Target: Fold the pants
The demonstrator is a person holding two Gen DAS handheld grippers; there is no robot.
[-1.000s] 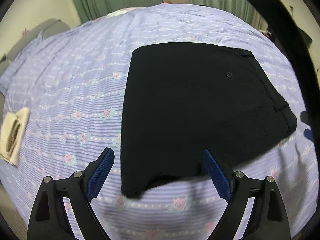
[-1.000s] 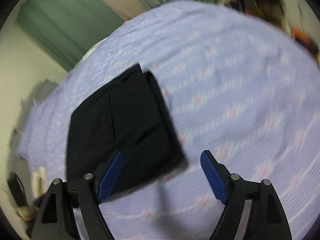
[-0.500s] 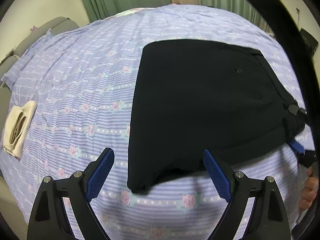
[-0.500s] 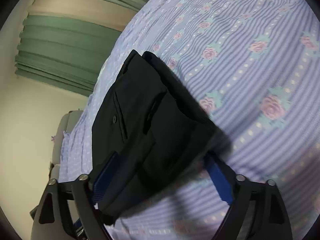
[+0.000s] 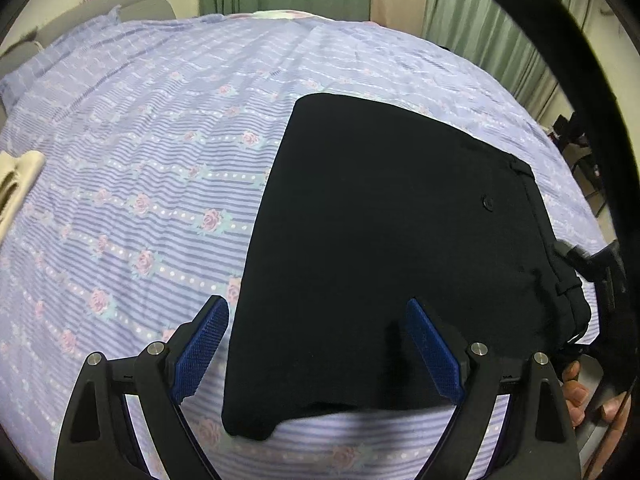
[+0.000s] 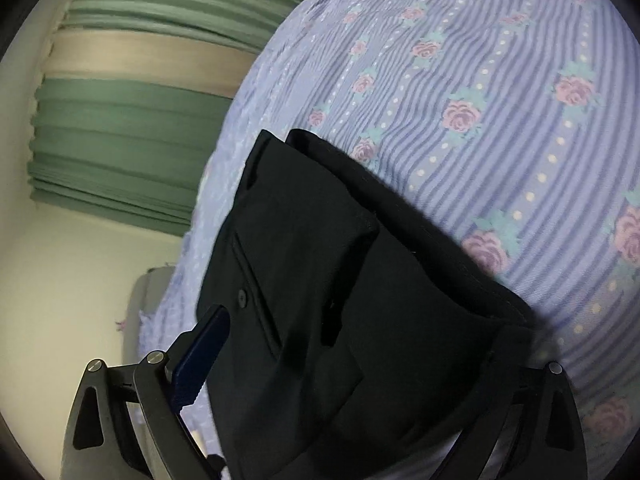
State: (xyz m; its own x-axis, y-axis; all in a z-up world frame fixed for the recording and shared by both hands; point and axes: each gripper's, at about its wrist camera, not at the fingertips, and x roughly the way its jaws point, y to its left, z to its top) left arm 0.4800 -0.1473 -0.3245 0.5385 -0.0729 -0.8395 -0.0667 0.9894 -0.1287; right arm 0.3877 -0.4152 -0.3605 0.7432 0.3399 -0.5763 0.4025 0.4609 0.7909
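On the bed with the lilac striped, rose-printed sheet (image 5: 152,184), toward its near edge, lie the black trousers (image 5: 392,248), already folded down to a compact flat packet with the waistband end at the bed's right side. What has changed is where both tools stand. A second ago the left gripper (image 5: 316,354) sat back from the packet's near hem; now it has come forward and lower, so its blue ribbed pads (image 5: 202,350) straddle the near left corner of the cloth, jaws wide apart and gripping nothing.

The right gripper (image 6: 360,364) has changed more. It was high above the bed a second ago, then dropped and rolled, and now it sits right at the waistband end, with the buttoned back pocket and belt loops filling its view. Its jaws have just been closing a little from their widest, and the waistband layers lie between them; only the left pad is plainly visible, the other being lost behind dark cloth, so I would judge they are not yet pressing, though that is not certain.

For the task, both tools are now placed at the two near corners of the packet, which suggests one more fold or a final squaring-up is about to be taken. A beige cloth item (image 5: 18,184) lies apart at the bed's left edge.
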